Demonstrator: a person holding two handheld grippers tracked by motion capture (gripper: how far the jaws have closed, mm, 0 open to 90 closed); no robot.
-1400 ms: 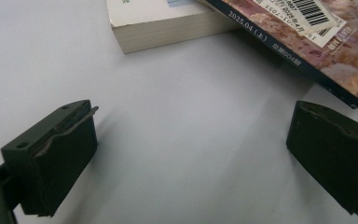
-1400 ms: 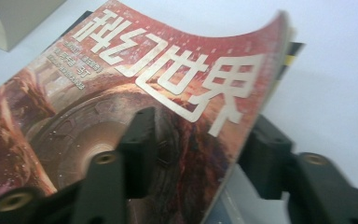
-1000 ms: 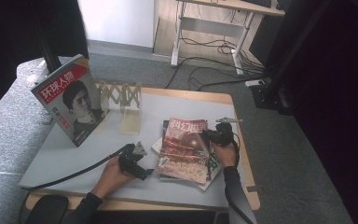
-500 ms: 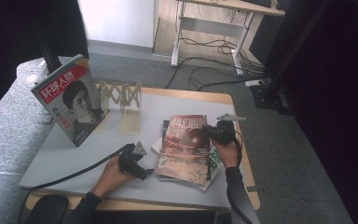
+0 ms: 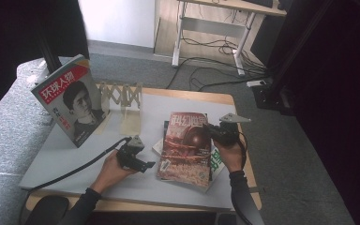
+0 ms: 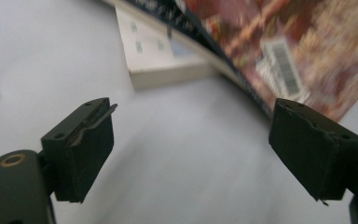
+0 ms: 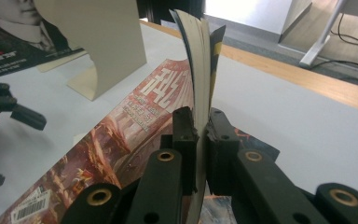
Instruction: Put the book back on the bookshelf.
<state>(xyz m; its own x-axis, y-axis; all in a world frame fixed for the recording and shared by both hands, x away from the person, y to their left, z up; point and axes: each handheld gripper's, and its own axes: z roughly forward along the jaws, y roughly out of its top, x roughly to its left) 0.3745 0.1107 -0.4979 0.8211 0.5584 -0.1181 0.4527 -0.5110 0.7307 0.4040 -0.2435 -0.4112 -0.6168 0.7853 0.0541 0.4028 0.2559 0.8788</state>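
Right claw [image 5: 212,130] pinches the magazine's [image 5: 185,147] right edge, tilting it up; left claw [image 5: 145,165], open but just been closing, sits just left of its near-left corner.

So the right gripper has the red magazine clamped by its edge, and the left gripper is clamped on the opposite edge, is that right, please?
Not quite. The right gripper is indeed shut on the red magazine. The left gripper, though, holds nothing: the left gripper view shows its jaws wide apart with bare table between them, just short of the magazine's corner, though they have just been closing a little.
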